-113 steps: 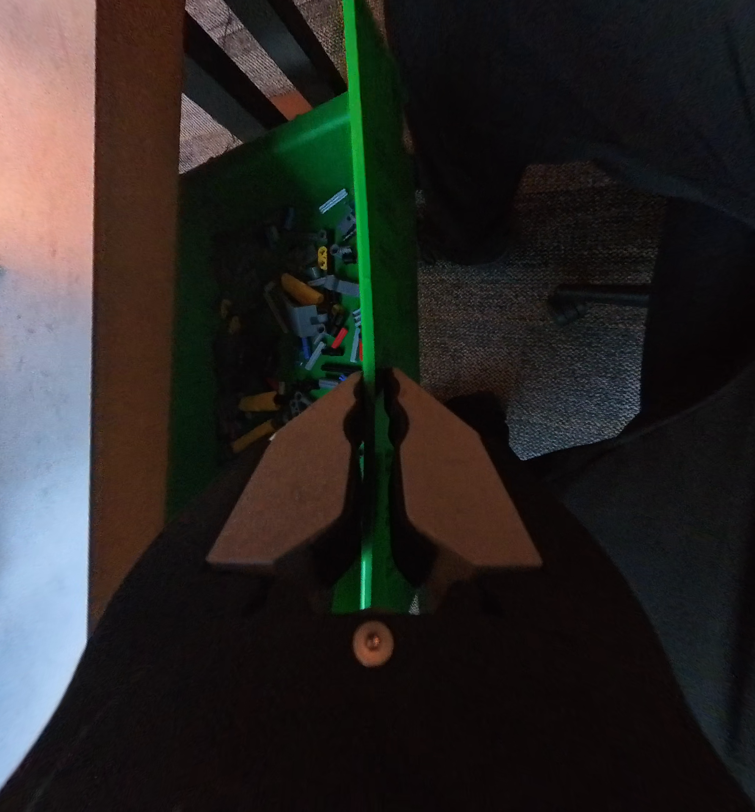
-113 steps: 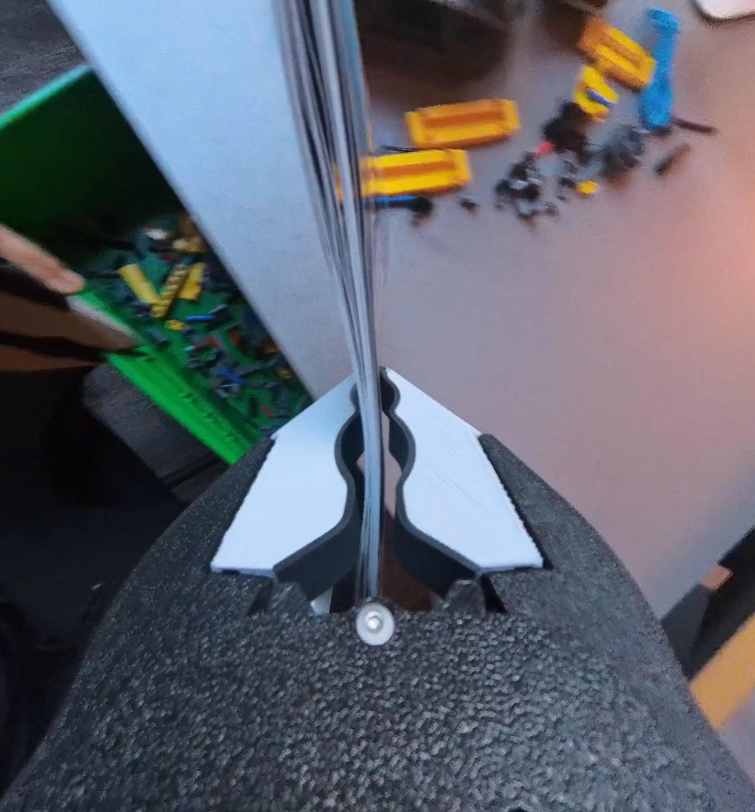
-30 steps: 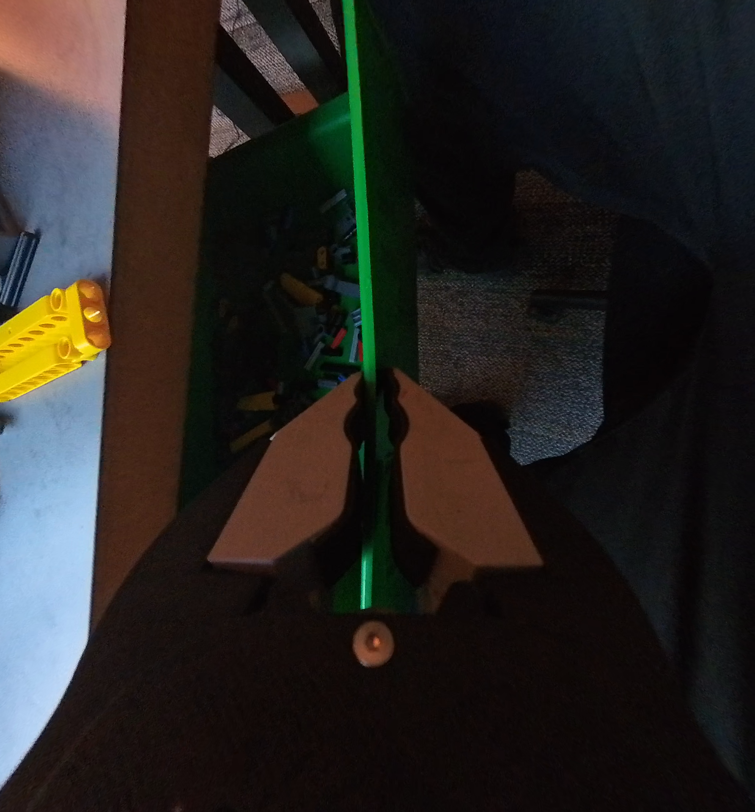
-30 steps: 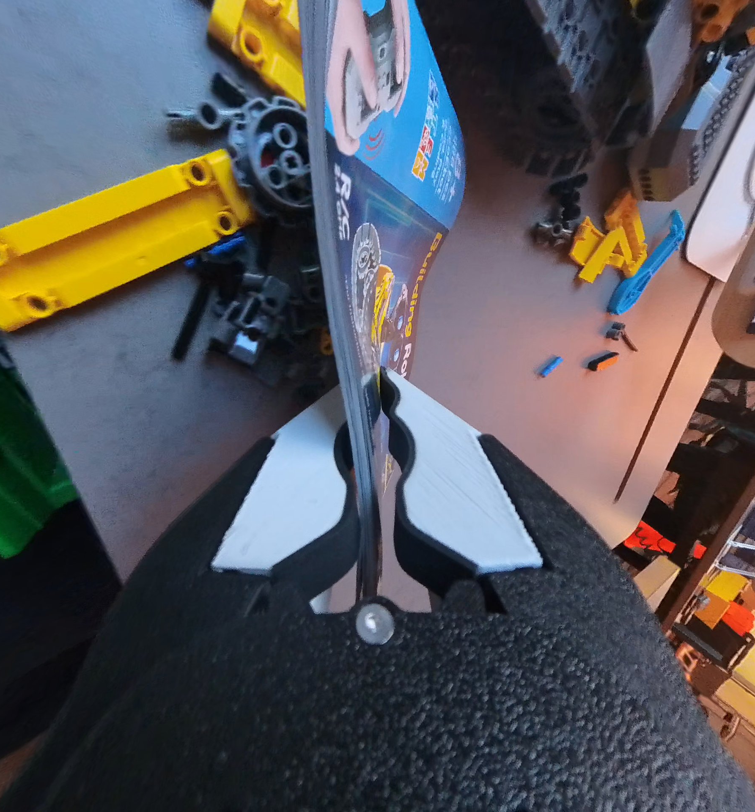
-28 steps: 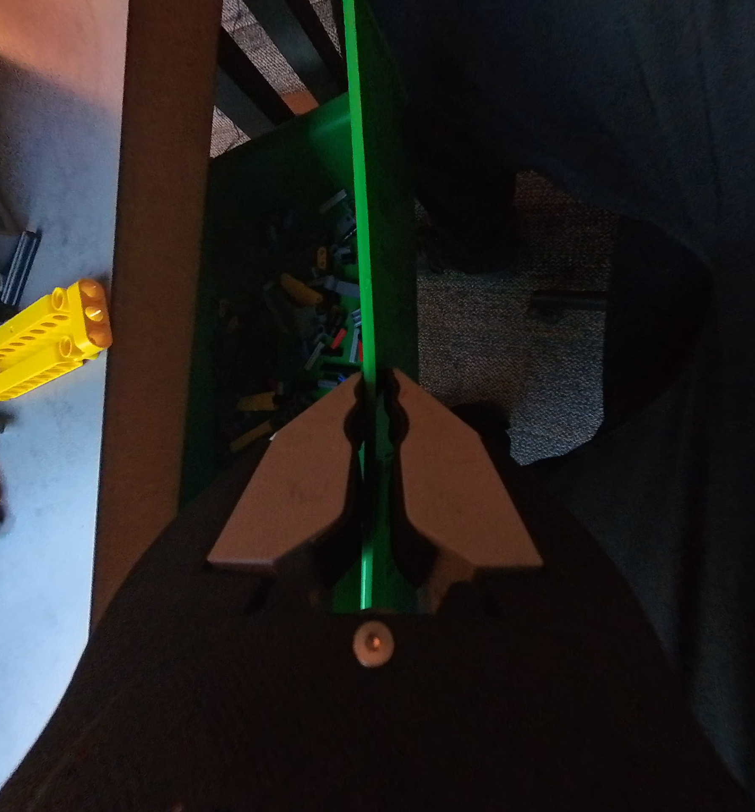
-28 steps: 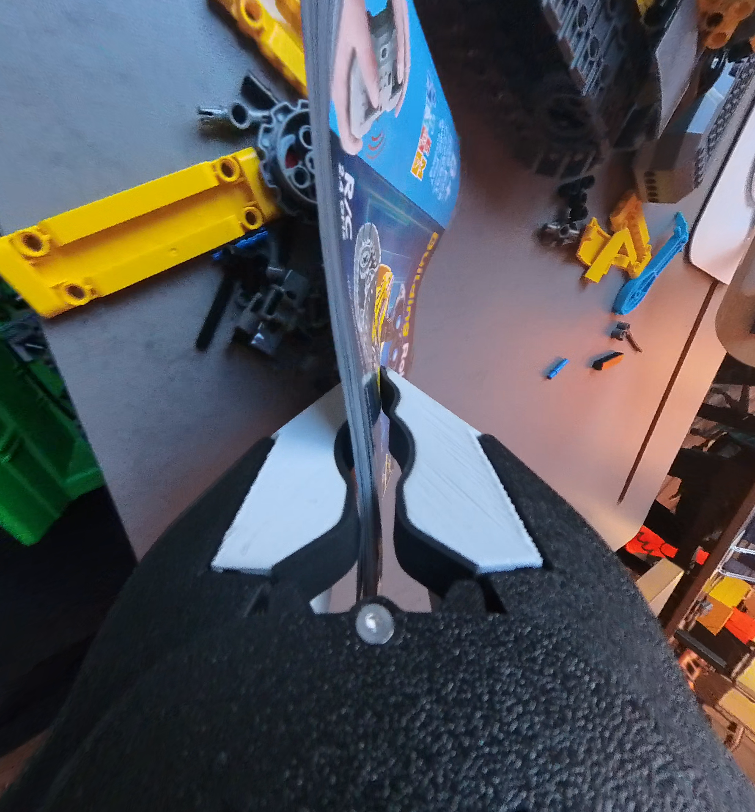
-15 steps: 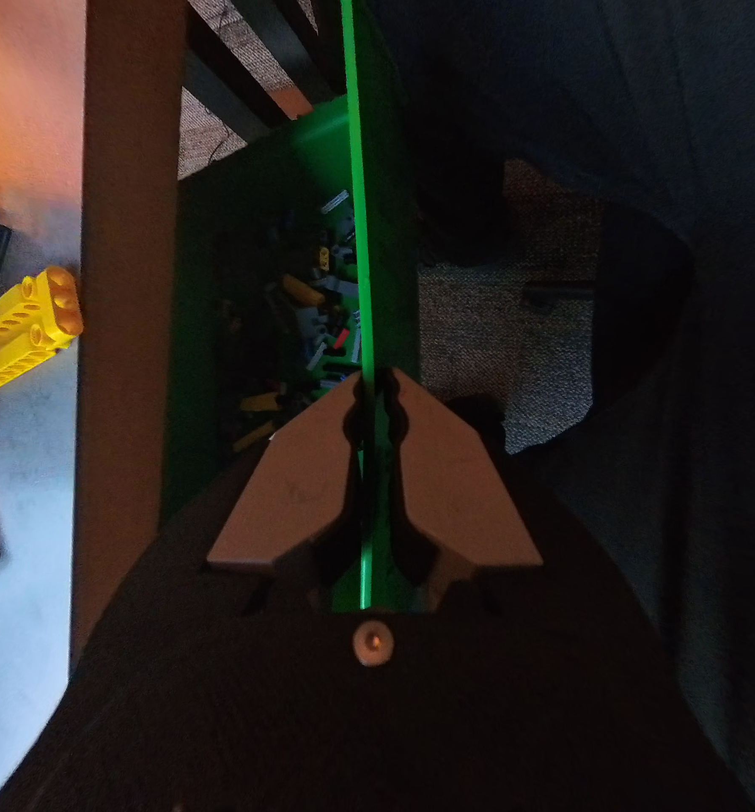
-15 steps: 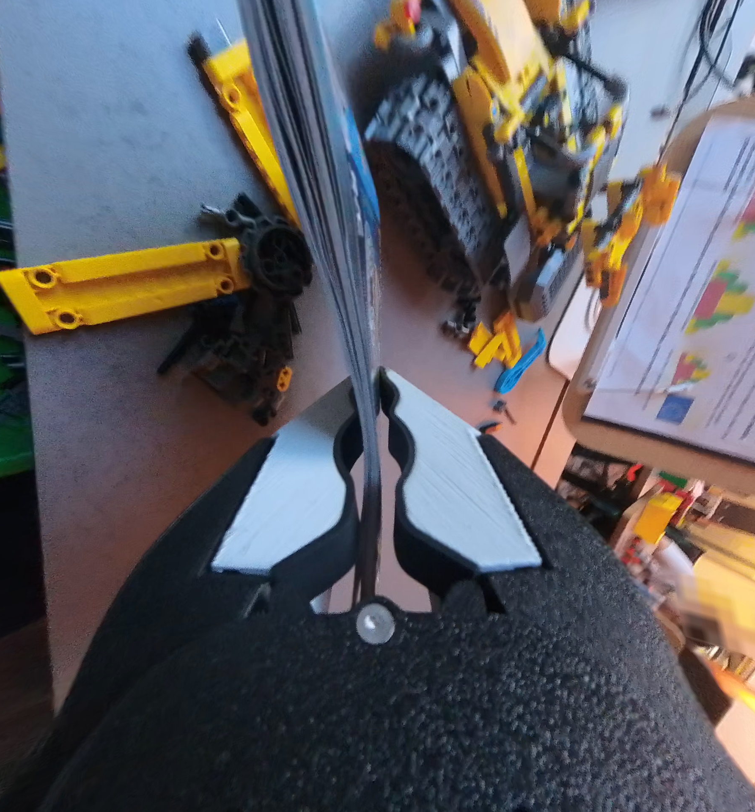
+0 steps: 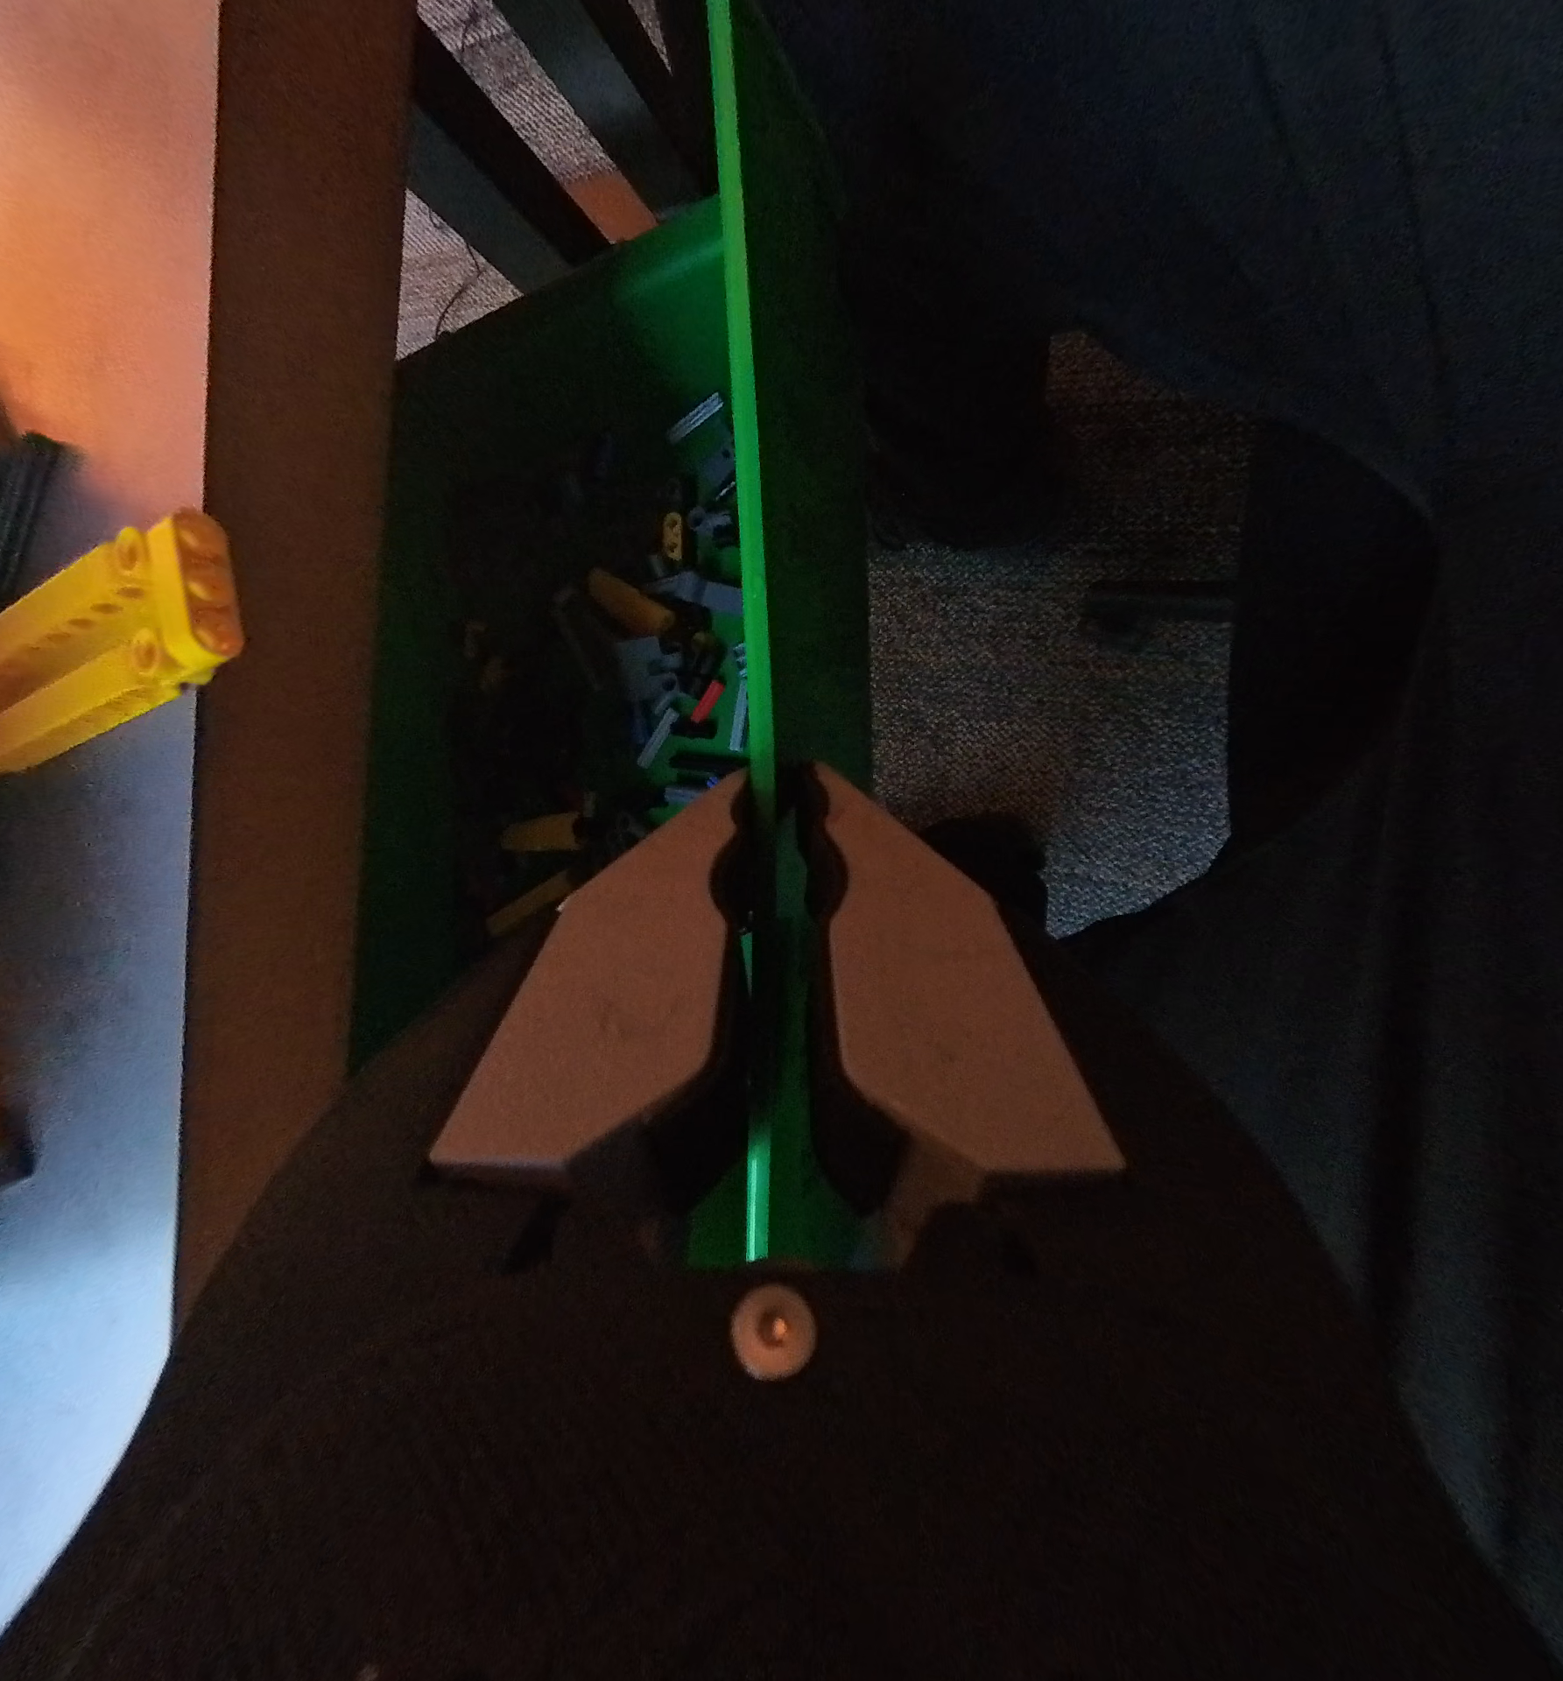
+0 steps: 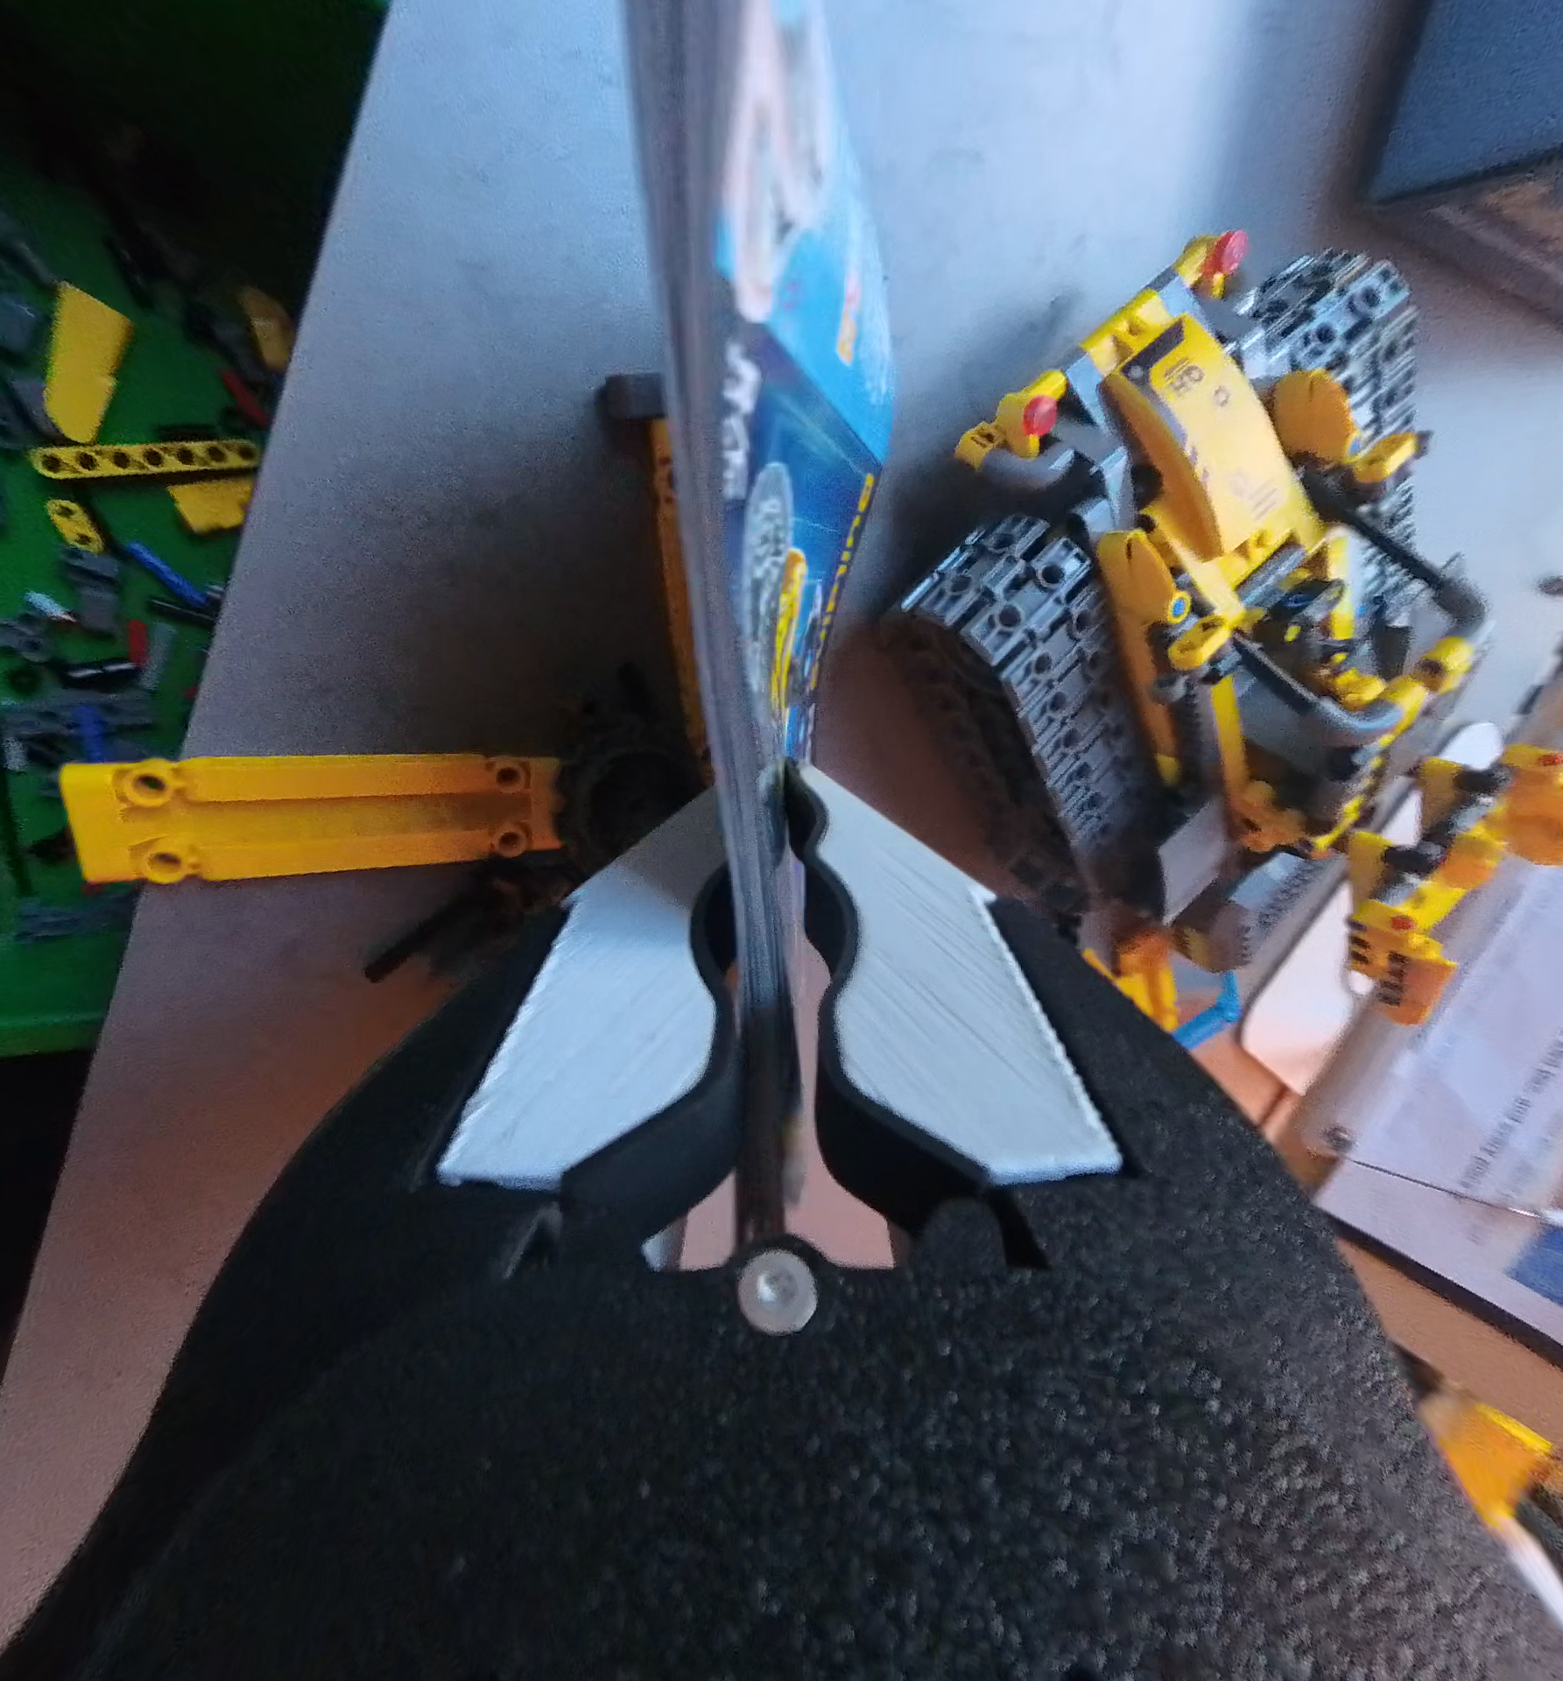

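Only the right wrist view shows the yellow-and-grey brick vehicle on the grey surface. The right gripper points down over it, jaws pinching a glossy booklet edge-on; half a second ago that view sat farther back. The left gripper points down beside the surface edge, jaws pinched on the green bin wall, bricks inside, grip unchanged.

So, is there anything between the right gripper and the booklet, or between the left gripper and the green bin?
Nothing visible. The right gripper is shut on the booklet's edge, above the table. The left gripper is shut on the green bin's wall.
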Motion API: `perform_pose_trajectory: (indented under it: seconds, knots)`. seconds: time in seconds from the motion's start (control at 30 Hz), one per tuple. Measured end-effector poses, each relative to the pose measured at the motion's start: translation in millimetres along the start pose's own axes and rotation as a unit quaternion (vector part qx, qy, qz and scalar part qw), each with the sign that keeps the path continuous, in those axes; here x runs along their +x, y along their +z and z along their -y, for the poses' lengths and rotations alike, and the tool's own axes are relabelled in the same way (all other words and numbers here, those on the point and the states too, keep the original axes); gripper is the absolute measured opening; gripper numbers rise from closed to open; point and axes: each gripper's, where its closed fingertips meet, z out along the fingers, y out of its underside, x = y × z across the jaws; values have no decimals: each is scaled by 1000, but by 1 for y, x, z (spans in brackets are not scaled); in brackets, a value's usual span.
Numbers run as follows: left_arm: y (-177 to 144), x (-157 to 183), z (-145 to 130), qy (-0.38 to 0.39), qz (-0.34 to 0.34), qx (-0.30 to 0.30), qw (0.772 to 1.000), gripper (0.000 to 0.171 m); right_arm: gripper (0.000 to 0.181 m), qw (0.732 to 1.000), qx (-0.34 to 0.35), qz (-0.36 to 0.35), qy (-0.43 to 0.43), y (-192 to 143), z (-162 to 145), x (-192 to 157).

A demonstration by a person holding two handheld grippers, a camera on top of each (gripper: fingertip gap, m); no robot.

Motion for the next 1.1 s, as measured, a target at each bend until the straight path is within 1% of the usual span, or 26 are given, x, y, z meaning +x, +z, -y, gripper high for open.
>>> perform_pose_trajectory:
  seconds: [0.1,0.3,0.4,0.47,0.53,0.63,0.7,0.77,0.8,0.93,1.1]
  knots:
    - [-1,0,-1,1,-1,0,1000,6,0,998,14,48,28,-5,-6,-8]
    - [1,-4,-1,-1,2,0,1000,6,0,994,28,88,55,-19,-19,-34]
    - [3,-5,2,-3,5,3,1000,6,0,994,32,70,73,-24,-23,-42]
    - [3,-5,5,-7,6,6,1000,6,0,994,30,35,96,-26,-28,-38]
    - [3,-4,11,-11,7,13,1000,5,0,991,24,-3,131,-33,-38,-31]
    - [0,0,18,-10,2,23,1000,5,0,980,23,-35,195,-45,-57,-24]
    - [-2,3,21,-4,-1,22,1000,6,0,973,3,-43,228,-46,-77,-23]
    - [-3,4,24,2,0,16,1000,6,0,963,-41,-35,262,-40,-98,-28]
    - [-3,4,25,1,1,13,1000,6,0,960,-55,-27,274,-37,-103,-32]
    - [-7,3,27,-8,4,8,1000,6,0,948,-51,5,315,-34,-93,-46]
    - [-10,4,22,-6,2,-7,1000,7,0,922,-38,44,383,-35,-71,-58]
